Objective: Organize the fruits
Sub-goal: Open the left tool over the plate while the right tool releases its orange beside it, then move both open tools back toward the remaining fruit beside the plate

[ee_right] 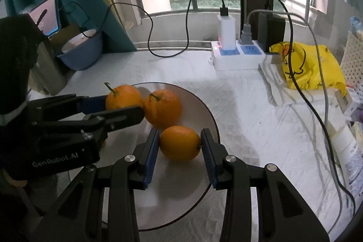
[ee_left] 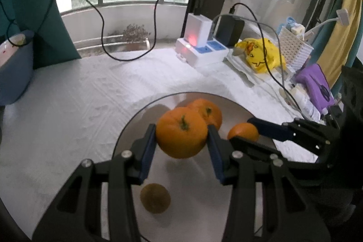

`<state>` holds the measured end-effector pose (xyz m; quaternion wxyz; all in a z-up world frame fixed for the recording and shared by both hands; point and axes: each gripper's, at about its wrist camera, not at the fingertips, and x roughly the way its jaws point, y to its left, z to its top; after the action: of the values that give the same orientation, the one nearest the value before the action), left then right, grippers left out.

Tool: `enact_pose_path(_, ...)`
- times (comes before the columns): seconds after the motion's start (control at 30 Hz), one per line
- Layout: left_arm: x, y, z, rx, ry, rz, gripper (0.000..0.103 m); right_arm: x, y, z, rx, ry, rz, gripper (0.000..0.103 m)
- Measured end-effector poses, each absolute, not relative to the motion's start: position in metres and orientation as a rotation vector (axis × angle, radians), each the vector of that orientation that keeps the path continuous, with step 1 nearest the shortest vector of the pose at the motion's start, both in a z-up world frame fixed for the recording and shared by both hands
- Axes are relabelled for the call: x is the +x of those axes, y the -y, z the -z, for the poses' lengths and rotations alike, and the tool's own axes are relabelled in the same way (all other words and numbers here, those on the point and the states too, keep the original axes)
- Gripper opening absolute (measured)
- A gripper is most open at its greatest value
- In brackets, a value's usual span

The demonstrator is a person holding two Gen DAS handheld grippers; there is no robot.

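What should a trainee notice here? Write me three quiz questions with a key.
1. True or false: the left gripper and the right gripper are each shut on an orange.
2. How many oranges are in view? A) two B) three C) five
3. Fill in: the brownish fruit lies on the ___.
Key: 1 true; 2 B; 3 plate.

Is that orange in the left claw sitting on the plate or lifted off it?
Lifted. The orange is pinched between the left claw pads, and its shadow falls on the plate underneath it, with bare plate visible below.
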<state>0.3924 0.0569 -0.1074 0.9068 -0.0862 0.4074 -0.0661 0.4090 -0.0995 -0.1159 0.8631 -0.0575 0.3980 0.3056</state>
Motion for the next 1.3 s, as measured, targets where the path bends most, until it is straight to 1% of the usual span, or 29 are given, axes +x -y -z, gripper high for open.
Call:
enact_pose_path(0.17,0.394,-0.060,0.109,-0.193,-0.860,0.129,0.047,0.409,0.099,0.115,-0.123,-0.841,-0.630,0.040)
enact_pose_path(0.4,0.382,-0.060,0.092,-0.193,-0.810,0.130,0.050,0.402,0.097,0.109,-0.135,-0.828,-0.617,0.059)
enact_pose_path(0.47,0.375,-0.060,0.085,-0.195,-0.794,0.130,0.060,0.397,0.099,0.105,-0.134,-0.819,-0.611,0.062)
enact_pose_path(0.73,0.351,-0.059,0.071,-0.189,-0.770,0.111,0.062,0.378,0.110,0.093,-0.115,-0.799,-0.598,0.063)
enact_pose_path(1.3,0.274,-0.046,0.051,-0.191,-0.728,0.108,0.063,0.317,0.128,0.070,-0.116,-0.757,-0.589,0.063)
